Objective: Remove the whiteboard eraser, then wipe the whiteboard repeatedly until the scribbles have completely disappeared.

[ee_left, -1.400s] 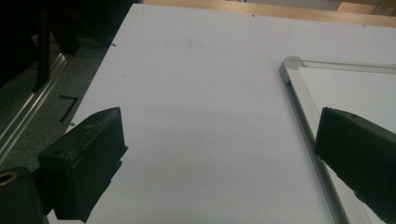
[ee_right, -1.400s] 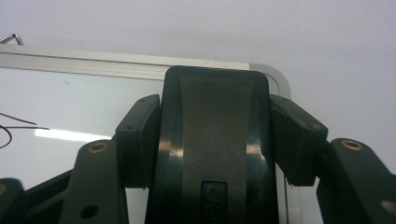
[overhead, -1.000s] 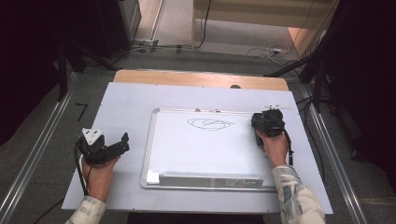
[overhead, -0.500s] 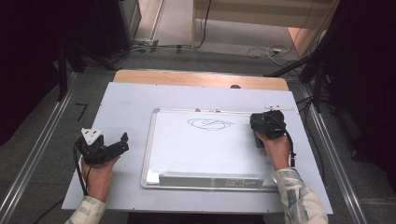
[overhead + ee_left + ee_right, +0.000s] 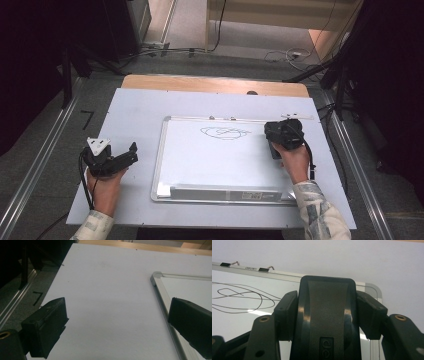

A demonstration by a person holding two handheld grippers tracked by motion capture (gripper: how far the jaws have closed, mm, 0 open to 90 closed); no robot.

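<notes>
High view: the right hand-held gripper (image 5: pixel 283 135) sits over the right part of the whiteboard (image 5: pixel 220 160), just right of the scribble (image 5: pixel 225 132) drawn near the board's top edge. Compared with a second ago it has drifted a little inward over the board and looks slightly lifted, though the change is small. Since half a second ago it has barely shifted. The left hand-held gripper (image 5: pixel 131 152) rests on the table (image 5: pixel 135 107) well to the left of the whiteboard, in the same place as before, with its jaws spread and nothing between them.

Left gripper view: the two black jaws stand far apart over bare table, released, and the whiteboard's aluminium frame (image 5: pixel 162 302) runs past the far jaw. This hand is idle.

Right gripper view: the jaws are clenched on a black whiteboard eraser (image 5: pixel 327 320), one pad pressing each long side, its top face toward the camera. Beyond it lie the scribble (image 5: pixel 239 297), the board's rounded corner, and two small clips (image 5: pixel 265 269) on the top frame.

My reading is that the eraser is gripped and has been carried up beside the marking, and the small shift was positioning rather than a wipe, since the lines look whole and unsmeared. What remains is to set the eraser's felt side down on the ink and sweep left across it. The grip looks square, so the eraser should not twist under pressure.
</notes>
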